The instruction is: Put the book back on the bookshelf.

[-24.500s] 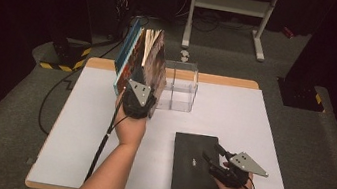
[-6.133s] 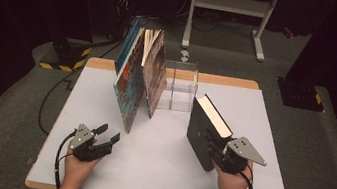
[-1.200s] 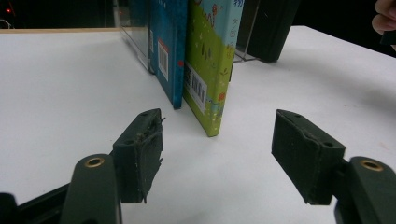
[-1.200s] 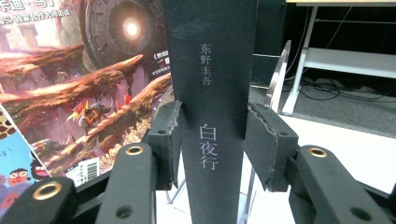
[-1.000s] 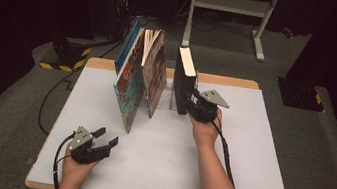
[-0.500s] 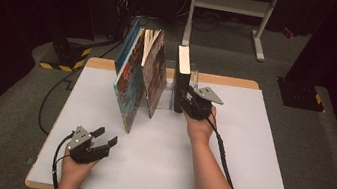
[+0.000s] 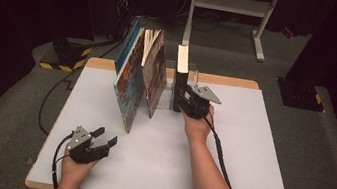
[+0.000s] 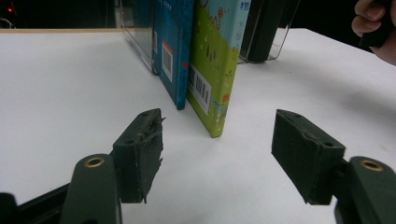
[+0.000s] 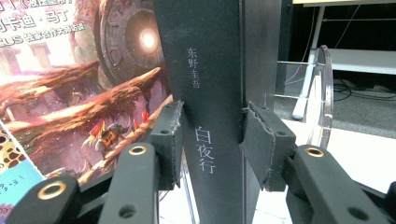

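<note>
The right tongs (image 7: 182, 98) are clamping an upright black book (image 7: 180, 76) beside leaning books (image 7: 141, 78), risking toppling them, while the left tongs (image 7: 100, 140) are resting wide open, empty, on the bench (image 7: 249, 152).

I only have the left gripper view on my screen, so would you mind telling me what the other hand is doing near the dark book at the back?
Observer: The right gripper is clamped on the black book, one pad on each side of its spine.
Operator: Thank you. Is that book standing upright?
Observer: Yes, in the high view it stands upright at the clear acrylic stand, right of the leaning picture books.
Operator: And what does the spine show?
Observer: White Chinese characters run down it in the right gripper view.
Operator: Where does my own gripper sit on the table?
Observer: The left gripper is open near the table's front left corner.
</note>
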The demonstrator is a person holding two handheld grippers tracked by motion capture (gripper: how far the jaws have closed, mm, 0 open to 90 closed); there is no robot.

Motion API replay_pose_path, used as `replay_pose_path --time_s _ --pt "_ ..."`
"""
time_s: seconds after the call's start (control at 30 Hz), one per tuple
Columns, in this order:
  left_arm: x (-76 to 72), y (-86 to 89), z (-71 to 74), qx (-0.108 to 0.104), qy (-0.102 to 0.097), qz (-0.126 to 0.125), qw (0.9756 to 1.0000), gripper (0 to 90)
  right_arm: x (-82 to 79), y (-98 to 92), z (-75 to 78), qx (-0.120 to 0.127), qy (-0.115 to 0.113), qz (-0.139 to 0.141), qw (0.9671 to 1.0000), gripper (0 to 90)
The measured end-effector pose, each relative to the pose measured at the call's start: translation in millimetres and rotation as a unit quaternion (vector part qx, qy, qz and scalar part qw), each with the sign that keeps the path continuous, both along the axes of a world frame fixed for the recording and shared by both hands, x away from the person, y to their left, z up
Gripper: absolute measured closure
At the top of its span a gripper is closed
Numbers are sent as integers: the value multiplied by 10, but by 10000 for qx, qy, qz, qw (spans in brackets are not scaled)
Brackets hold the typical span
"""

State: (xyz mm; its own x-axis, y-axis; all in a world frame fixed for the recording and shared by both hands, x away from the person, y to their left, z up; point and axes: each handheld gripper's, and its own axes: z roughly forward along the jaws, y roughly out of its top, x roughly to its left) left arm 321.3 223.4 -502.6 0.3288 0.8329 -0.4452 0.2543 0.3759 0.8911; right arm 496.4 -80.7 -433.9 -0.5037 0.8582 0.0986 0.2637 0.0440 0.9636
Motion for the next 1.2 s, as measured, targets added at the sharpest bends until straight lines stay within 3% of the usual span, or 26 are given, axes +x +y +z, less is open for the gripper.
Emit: replay_pose_path --time_s 1.2 --pt "0 0 -1 -7 10 -22 10000 338 -4 52 37 -43 49 -30 10000 566"
